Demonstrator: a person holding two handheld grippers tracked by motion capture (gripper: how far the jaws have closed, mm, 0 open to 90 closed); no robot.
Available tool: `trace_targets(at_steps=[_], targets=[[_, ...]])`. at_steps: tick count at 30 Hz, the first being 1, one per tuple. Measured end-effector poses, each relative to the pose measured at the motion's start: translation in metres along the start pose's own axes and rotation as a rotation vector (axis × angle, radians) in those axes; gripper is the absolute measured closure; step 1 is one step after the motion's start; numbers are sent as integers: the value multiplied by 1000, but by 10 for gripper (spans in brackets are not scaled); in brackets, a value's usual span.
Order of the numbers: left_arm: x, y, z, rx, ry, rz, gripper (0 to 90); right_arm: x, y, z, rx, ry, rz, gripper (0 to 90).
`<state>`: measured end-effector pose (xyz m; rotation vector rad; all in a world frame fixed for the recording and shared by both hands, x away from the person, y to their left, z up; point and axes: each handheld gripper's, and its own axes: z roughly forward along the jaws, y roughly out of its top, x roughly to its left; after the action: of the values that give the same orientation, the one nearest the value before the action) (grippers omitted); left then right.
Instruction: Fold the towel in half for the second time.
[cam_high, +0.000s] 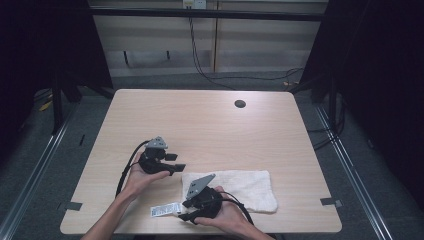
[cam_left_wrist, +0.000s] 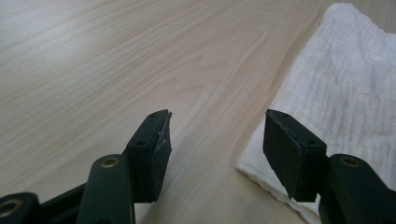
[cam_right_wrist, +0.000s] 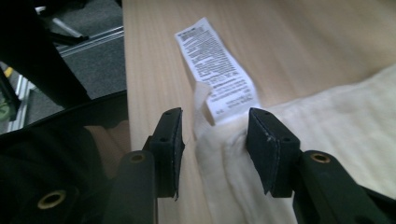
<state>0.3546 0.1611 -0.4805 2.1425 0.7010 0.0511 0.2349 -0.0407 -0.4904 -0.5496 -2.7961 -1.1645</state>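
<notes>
A white folded towel (cam_high: 240, 187) lies near the table's front edge, right of centre. Its printed care label (cam_high: 165, 210) sticks out flat to the left. My left gripper (cam_high: 172, 162) hovers just left of the towel's far left corner, its jaws open over bare wood (cam_left_wrist: 217, 116), with the towel's corner (cam_left_wrist: 345, 84) beside the right-hand jaw. My right gripper (cam_high: 182, 212) is at the towel's near left corner. In the right gripper view it (cam_right_wrist: 215, 112) is open, with the bunched towel edge (cam_right_wrist: 224, 154) and the label's base (cam_right_wrist: 217, 70) between the jaws; no pad visibly presses.
The light wooden table (cam_high: 200, 120) has a round cable hole (cam_high: 240, 104) at the back right. Tape marks sit at the front corners (cam_high: 73, 205) (cam_high: 331, 202). Metal rails and cables run along the floor around the table.
</notes>
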Motion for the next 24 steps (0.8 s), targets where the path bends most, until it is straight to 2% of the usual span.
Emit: trace_targets(at_steps=[1,2,7,11,14,18,19,24], targets=[[-1,0,0,-4,3,1,417,1,-1,3,0,6,-16,557],[-1,1,0,-7,2,3,417,3,-3,4,-4,-3,-16,549],[-1,-1,-2,-4,-11,-9,417,13,-11,5,-40,-60,-93,549],[0,-2,-6,-8,-7,-14,417,17,-11,6,-30,-107,-134,596],[1,-3,-6,-7,-9,-14,417,17,-10,6,-28,-113,-136,622],[-1,-3,-7,-2,-36,19,454,13,-9,5,-21,-118,-120,721],[-2,-3,-6,0,-43,17,456,12,-9,5,-26,-118,-119,741],[-5,-7,2,54,-54,29,462,7,-8,4,-26,-112,-98,812]])
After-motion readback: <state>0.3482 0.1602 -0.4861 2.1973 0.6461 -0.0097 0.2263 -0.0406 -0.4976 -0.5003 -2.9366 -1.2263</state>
